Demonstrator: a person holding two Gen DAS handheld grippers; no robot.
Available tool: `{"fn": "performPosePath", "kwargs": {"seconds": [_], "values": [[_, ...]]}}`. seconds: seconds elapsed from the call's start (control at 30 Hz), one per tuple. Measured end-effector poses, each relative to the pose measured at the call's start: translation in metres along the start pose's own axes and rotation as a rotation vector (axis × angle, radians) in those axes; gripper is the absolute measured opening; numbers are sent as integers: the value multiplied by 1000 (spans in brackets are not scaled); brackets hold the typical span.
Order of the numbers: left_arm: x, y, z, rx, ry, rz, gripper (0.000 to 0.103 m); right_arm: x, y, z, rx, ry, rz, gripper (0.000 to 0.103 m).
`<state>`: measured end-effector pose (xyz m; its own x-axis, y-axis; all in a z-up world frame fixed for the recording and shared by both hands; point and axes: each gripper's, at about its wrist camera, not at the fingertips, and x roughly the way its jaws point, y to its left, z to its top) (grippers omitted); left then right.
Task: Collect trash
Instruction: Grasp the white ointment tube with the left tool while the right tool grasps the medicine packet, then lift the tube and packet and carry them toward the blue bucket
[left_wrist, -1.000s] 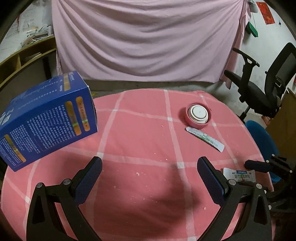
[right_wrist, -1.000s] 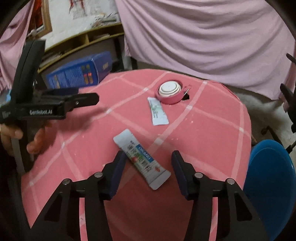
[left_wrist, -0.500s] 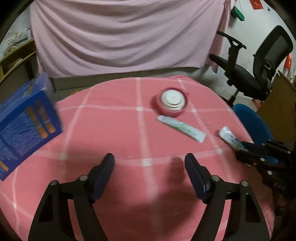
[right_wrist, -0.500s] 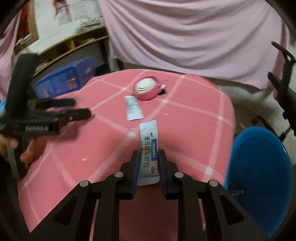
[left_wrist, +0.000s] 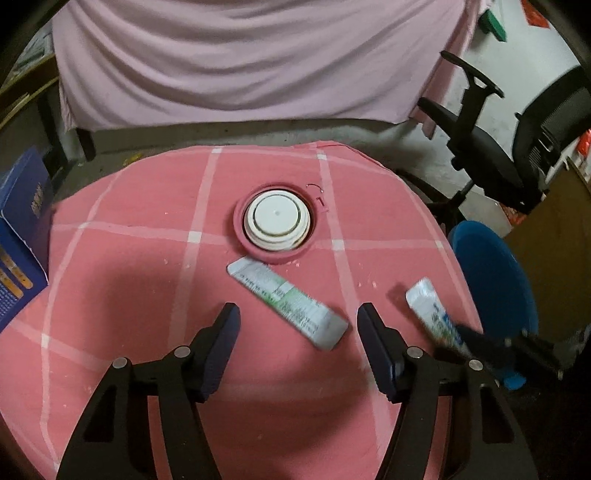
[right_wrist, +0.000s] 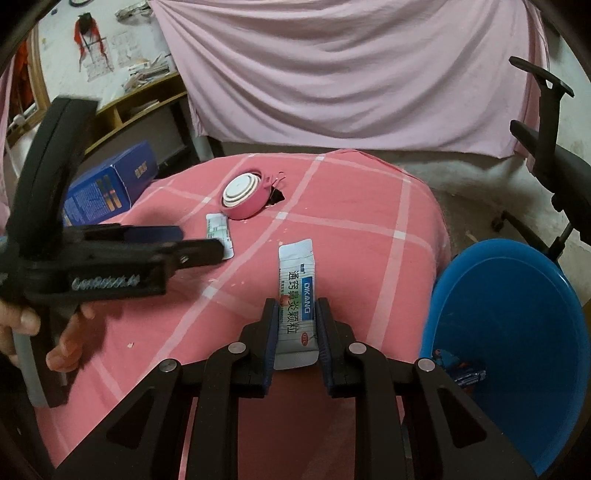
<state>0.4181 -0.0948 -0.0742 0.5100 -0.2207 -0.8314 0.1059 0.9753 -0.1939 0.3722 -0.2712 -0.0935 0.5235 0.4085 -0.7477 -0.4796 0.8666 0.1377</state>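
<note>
Right claw (right_wrist: 294, 325) grips blue-printed sachet (right_wrist: 297, 295), hiding its sides; left claw (left_wrist: 298, 325) closing, empty.

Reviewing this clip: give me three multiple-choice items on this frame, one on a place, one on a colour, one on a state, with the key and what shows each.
1. Where is the green-printed sachet?
A. In the basin
B. Flat on the tablecloth
C. On the box

2. What colour is the basin beside the table?
A. Blue
B. White
C. Green

3. What is the right gripper doing?
A. Open over the cloth
B. Shut on nothing
C. Shut on the DIKANG sachet

Key: B, it lies on the cloth ahead of the closing left gripper; A, its wall is blue; C, both pads press its sides.
</note>
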Motion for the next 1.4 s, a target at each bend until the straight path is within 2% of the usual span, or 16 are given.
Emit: {"fn": "performPosePath", "kwargs": {"seconds": [0.17,0.27,0.43,0.57,0.6,0.63,0.8,0.97,1.1,1.2,1.4], "values": [[8,-6,9,-18,22,60,59,0,-3,-1,2,-4,8,18],[10,-7,7,6,18,108,47,-2,-4,-2,3,-6,8,18],[10,-3,2,13,9,139,30,-3,-4,-3,8,-8,5,18],[8,0,-1,15,6,152,21,-3,-5,-3,21,-10,3,18],[7,0,-2,18,5,159,11,-2,-7,-2,23,-10,5,18],[6,0,-3,20,5,161,7,-2,-7,-3,28,-11,6,18],[-5,2,-15,44,-6,130,1,0,-9,-3,46,-17,8,18],[-20,3,-28,48,-48,64,0,2,-7,-2,46,-28,-3,18],[-40,-1,-36,56,-133,10,0,-1,-6,-3,53,-47,5,18],[-61,-10,-42,81,-250,-14,0,-10,-5,-4,54,-89,-4,18],[-101,-31,-47,119,-472,-59,0,-44,-8,2,77,-277,-8,18]]}}
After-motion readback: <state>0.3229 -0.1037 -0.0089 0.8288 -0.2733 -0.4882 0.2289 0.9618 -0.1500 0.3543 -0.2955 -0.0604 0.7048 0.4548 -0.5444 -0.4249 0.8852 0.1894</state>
